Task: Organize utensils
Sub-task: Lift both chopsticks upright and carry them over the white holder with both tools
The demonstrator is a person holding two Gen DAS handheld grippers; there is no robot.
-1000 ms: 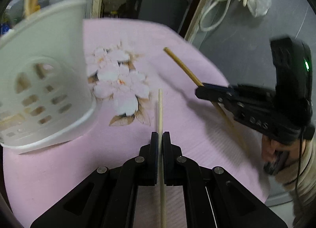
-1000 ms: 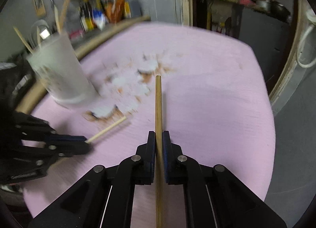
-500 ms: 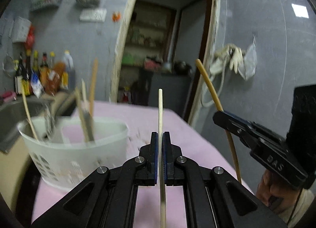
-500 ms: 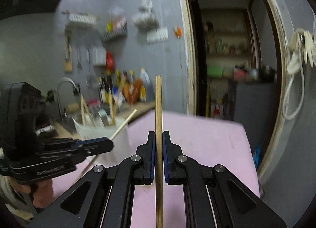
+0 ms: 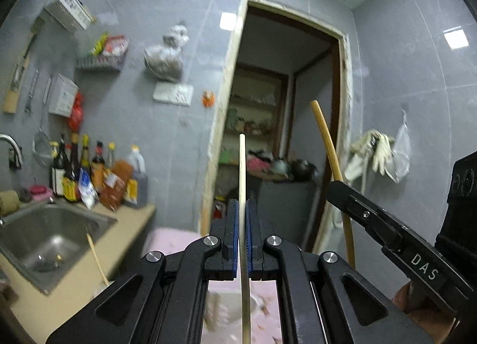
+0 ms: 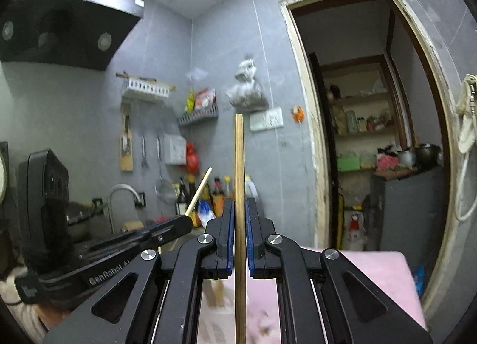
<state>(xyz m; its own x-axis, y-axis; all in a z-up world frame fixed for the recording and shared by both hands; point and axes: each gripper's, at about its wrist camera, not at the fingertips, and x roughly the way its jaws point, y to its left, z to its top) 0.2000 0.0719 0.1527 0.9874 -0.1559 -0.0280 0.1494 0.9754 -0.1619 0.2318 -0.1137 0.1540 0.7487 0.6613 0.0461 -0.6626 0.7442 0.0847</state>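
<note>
In the left wrist view my left gripper [image 5: 242,208] is shut on a thin pale chopstick [image 5: 242,165] that stands upright between its pads. To its right, my right gripper [image 5: 336,188] is shut on a thicker tan chopstick [image 5: 325,141]. The right wrist view shows that tan chopstick [image 6: 239,165] clamped upright in my right gripper [image 6: 239,205], with my left gripper [image 6: 185,222] and its pale chopstick [image 6: 200,187] at the left. Both grippers point level, high above the pink table [image 6: 378,269]. A white utensil basket [image 5: 220,305] shows blurred below, between the left gripper's arms.
A steel sink [image 5: 44,242] with a stick lying in it sits in the counter at the left, with sauce bottles [image 5: 89,171] behind it. A dark doorway [image 5: 283,135] opens straight ahead. A range hood [image 6: 59,25] hangs at the upper left. A person's hand holds each gripper.
Both grippers have risen and tilted up from looking down at the table to pointing level, each still shut on its chopstick. The basket has dropped to the bottom of view.
</note>
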